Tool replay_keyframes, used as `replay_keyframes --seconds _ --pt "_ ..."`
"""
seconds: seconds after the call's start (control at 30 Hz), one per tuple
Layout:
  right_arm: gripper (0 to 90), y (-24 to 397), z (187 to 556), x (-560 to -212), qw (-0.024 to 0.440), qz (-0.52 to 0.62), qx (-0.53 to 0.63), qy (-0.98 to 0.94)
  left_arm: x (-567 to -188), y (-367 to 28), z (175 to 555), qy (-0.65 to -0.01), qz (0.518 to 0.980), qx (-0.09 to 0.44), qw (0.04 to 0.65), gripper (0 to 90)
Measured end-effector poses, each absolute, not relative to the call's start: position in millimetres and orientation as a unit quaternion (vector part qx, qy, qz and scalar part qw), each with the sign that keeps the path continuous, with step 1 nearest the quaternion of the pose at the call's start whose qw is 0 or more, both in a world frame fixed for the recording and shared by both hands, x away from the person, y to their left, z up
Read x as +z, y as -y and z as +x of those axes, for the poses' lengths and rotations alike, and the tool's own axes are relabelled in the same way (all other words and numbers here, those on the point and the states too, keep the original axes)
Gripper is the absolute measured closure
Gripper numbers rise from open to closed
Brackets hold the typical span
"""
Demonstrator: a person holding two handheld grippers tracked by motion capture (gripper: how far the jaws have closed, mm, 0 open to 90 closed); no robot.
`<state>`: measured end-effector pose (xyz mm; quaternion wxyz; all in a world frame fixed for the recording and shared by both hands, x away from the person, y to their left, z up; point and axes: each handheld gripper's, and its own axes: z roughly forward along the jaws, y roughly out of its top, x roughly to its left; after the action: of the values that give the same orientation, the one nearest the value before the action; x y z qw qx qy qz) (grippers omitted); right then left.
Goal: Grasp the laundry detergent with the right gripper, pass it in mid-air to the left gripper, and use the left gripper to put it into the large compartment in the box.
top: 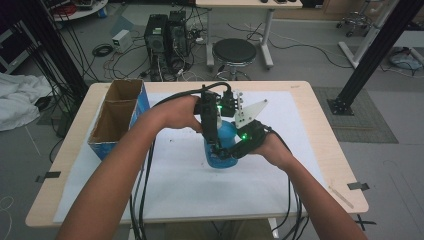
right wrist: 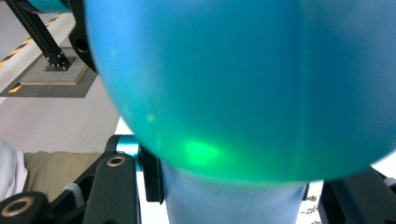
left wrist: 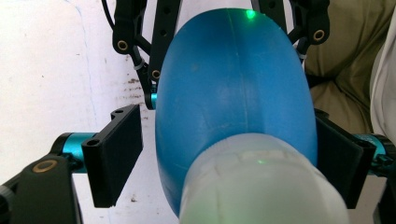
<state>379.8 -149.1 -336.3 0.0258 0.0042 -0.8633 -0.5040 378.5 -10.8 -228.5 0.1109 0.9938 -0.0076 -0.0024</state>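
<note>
Left gripper (top: 216, 150) is coming down over a blue bottle (top: 222, 145) from above, jaws standing either side of its rounded body; in the left gripper view the left pad (left wrist: 114, 154) is showing a gap to the blue bottle (left wrist: 233, 107) while the right pad is sitting at its flank, so not clamping. Right gripper (top: 231, 152) is reaching in from the right, low on the bottle, jaws closed on its lower part. Bottle is standing near the middle of the counter (top: 300, 95), on a white sheet (top: 190, 185). Cardboard box (top: 117, 117) is sitting open at the far left.
</note>
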Motion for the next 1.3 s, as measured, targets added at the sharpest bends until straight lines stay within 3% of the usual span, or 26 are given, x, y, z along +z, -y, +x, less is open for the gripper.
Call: replay_keyframes --seconds 0.4,0.6,0.7,1.3 --pt "44.5 148.5 379.2 -336.8 0.025 0.005 -0.504 0.863 -227.4 10.1 376.7 0.018 0.993 -0.001 0.116 29.3" --pt "44.5 147.6 378.4 -337.0 0.028 0.006 -0.504 0.863 -227.2 9.9 376.5 0.02 0.993 -0.002 0.116 30.2" --pt "44.5 148.5 379.2 -337.1 0.026 0.006 -0.503 0.864 -226.4 9.8 375.6 0.026 0.993 -0.006 0.119 36.6" --pt "44.2 148.1 377.6 -338.0 0.03 0.014 -0.502 0.864 -226.5 10.7 372.9 0.021 0.993 -0.011 0.12 37.5"
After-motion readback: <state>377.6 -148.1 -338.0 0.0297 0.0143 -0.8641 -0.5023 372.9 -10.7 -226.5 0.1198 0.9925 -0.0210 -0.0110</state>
